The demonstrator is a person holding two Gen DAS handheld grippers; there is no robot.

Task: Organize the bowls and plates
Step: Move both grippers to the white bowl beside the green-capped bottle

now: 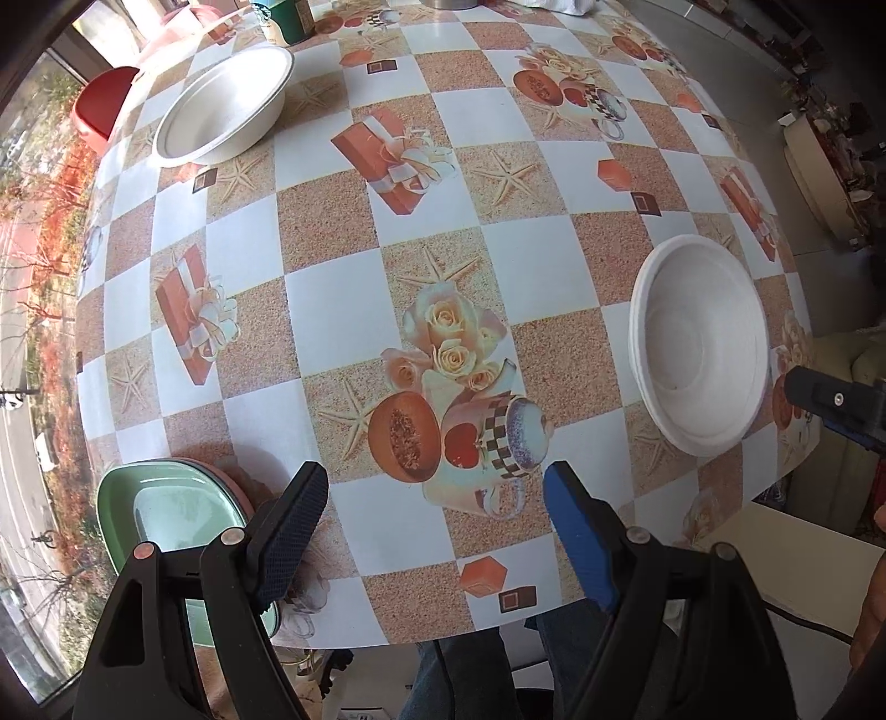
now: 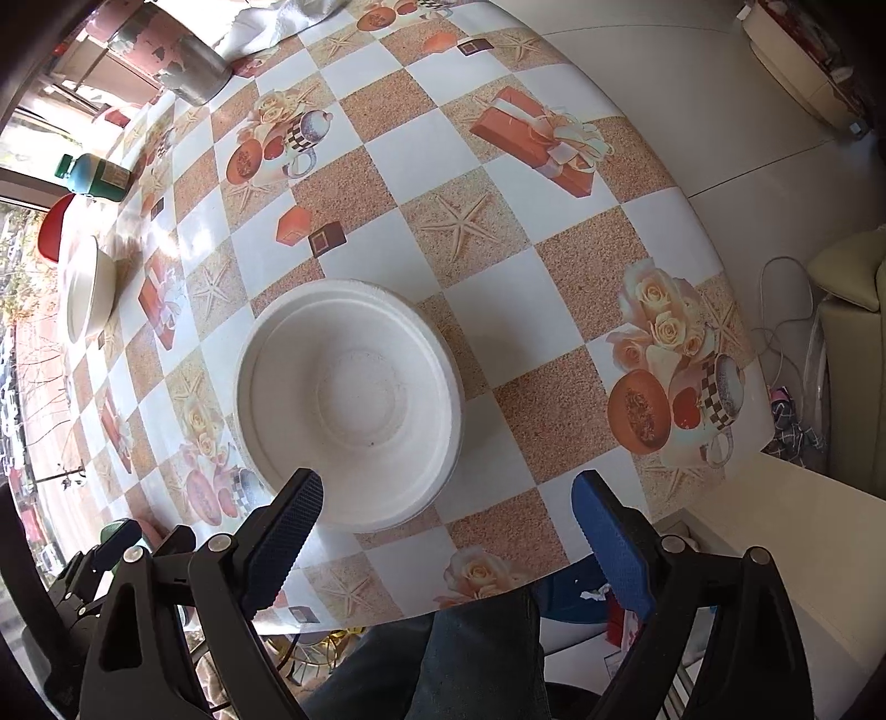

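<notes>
A white bowl (image 1: 700, 343) sits near the table's right edge; in the right wrist view it (image 2: 349, 399) lies just ahead of my open, empty right gripper (image 2: 448, 515), whose left finger overlaps its near rim. A second white bowl (image 1: 224, 108) stands at the far left, also seen in the right wrist view (image 2: 88, 288). A green plate (image 1: 166, 515) on a pink plate (image 1: 235, 482) sits at the near left edge, beside my open, empty left gripper (image 1: 434, 520). The right gripper's tip (image 1: 836, 401) shows at the right.
The table (image 1: 487, 260) has a checked patterned cloth. A green can (image 1: 285, 19), a metal pot (image 2: 183, 61) and a green bottle (image 2: 94, 174) stand at the far side. A red chair (image 1: 99, 108) is beyond the left edge. My legs are below the near edge.
</notes>
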